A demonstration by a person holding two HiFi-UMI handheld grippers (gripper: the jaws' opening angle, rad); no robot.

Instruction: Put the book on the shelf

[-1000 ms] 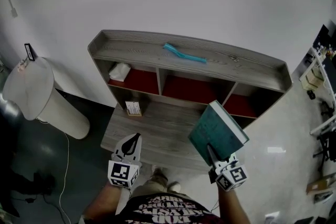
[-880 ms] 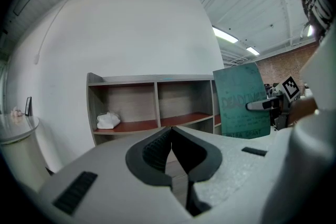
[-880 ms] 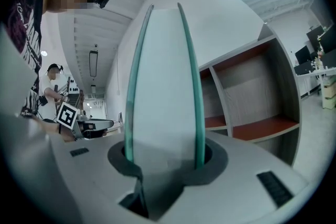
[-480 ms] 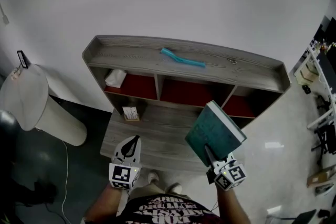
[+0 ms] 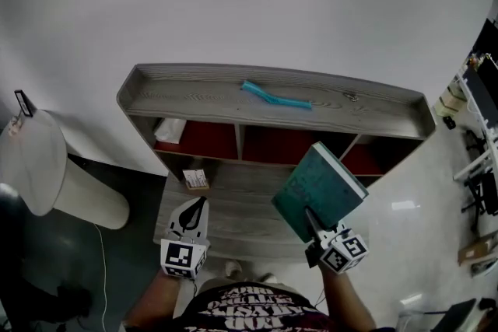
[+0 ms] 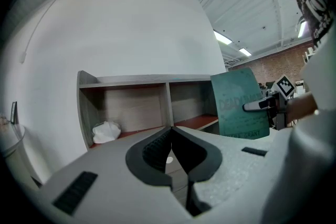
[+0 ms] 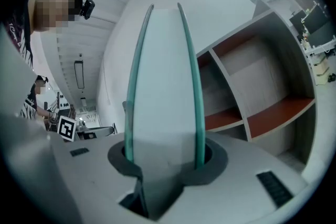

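Right hand-held gripper point(image 5: 311, 218) clamps one teal book point(image 5: 317, 189); left hand-held gripper point(image 5: 202, 204) closed, empty; one three-compartment shelf point(image 5: 194, 94).

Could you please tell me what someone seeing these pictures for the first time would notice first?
The teal book stands out first, held up in the right tool at the lower right of the head view. Beyond it, a grey shelf unit with red compartment floors stands against the white wall, with a light-blue object lying on its top. The left tool, at the lower left, is shut and empty.
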